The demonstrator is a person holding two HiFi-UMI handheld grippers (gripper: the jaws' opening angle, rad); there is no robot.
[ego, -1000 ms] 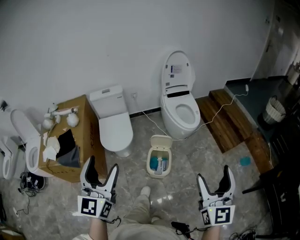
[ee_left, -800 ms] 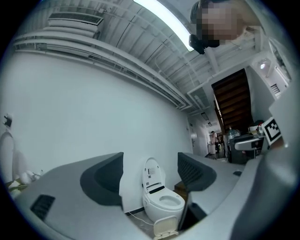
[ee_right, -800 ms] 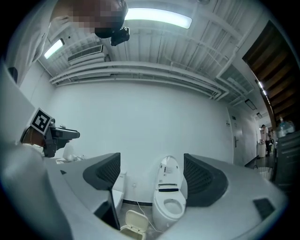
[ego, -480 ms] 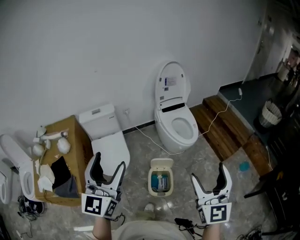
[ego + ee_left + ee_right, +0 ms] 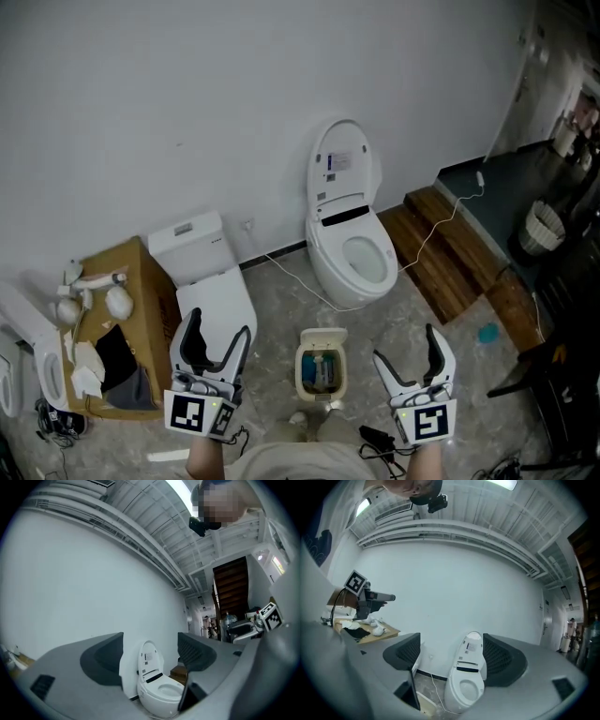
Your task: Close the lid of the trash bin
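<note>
Beside trash bin (image 5: 301, 373), left gripper (image 5: 218, 323), right gripper (image 5: 405, 345) gape, apparently empty.

My head cam is looking steeply down from high up, taking in the floor from the near trash bin (image 5: 321, 367) out to the far white wall (image 5: 187, 94). The left gripper (image 5: 217, 325) cam is sitting low, pointing forward and slightly up along its own jaws at the open toilet (image 5: 352, 253), which is well away. The right gripper (image 5: 405, 344) cam is doing the same from the right. All three are sharing that toilet and the wall, and each gripper cam is catching the other gripper at its edge.
</note>
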